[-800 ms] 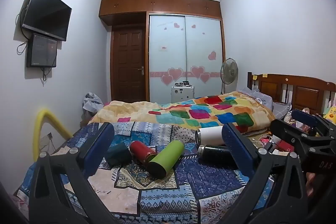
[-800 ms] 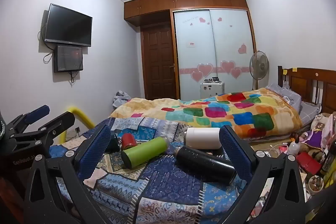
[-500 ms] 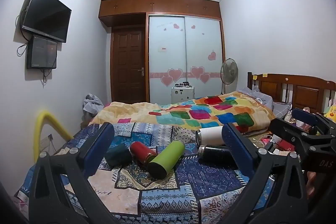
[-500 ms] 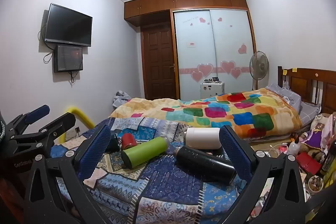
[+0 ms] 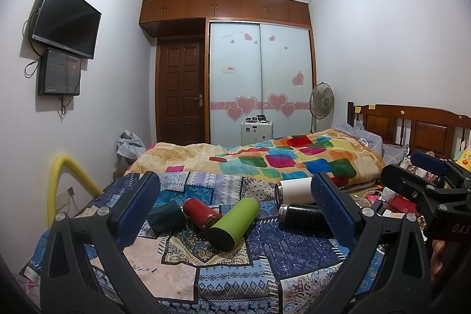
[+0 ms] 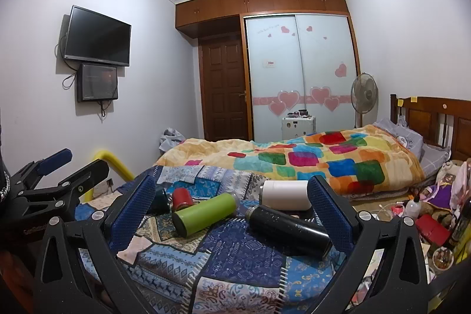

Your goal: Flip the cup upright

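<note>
Jaws of both grippers stand spread wide and hold nothing: the left gripper (image 5: 235, 205) and the right gripper (image 6: 232, 208) hover side by side above the near end of a patchwork cloth (image 5: 223, 261), well short of the cups.

Behind the cloth lies a bed with a bright checked quilt (image 5: 282, 158).

Five cups lie on their sides on the cloth, none upright. Largest, the black cup (image 6: 290, 227) lies nearest the right gripper, its long axis running from far left to near right, its neck at the far left end. Just behind it the white cup (image 6: 287, 194) lies crosswise, its mouth toward the left. The green cup (image 5: 234, 221) sits mid-cloth, its long axis diagonal, its dark base toward the left gripper and its top pointing away to the right. The red cup (image 5: 201, 211) lies just beside it on the left, touching or nearly so. Smallest, the dark teal cup (image 5: 166, 215) lies farthest left, partly behind the left gripper's blue finger pad.

Bare cloth stretches between the cups and the near edge.
</note>
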The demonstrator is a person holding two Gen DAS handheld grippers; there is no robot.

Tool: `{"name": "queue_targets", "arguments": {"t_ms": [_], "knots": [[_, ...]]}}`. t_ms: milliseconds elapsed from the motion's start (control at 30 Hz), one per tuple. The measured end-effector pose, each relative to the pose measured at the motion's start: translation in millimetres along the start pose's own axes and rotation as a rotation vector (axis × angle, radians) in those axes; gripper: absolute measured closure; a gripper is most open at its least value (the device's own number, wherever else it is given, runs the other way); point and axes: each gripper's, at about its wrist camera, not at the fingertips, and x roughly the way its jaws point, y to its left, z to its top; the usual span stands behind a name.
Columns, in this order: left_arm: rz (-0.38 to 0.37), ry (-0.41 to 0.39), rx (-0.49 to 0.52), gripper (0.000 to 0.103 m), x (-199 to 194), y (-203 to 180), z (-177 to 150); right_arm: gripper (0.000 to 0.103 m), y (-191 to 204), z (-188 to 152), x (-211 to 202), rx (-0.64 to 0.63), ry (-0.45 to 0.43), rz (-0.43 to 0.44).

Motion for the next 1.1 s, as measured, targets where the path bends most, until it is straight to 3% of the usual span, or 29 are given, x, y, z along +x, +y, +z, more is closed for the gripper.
{"name": "queue_targets", "arguments": {"t_ms": [1100], "knots": [[0.008, -0.011, -0.006, 0.0, -1.7, 3.6, 1.9, 0.0, 2.8, 5.9, -4.3, -0.001, -0.009, 0.004]]}}
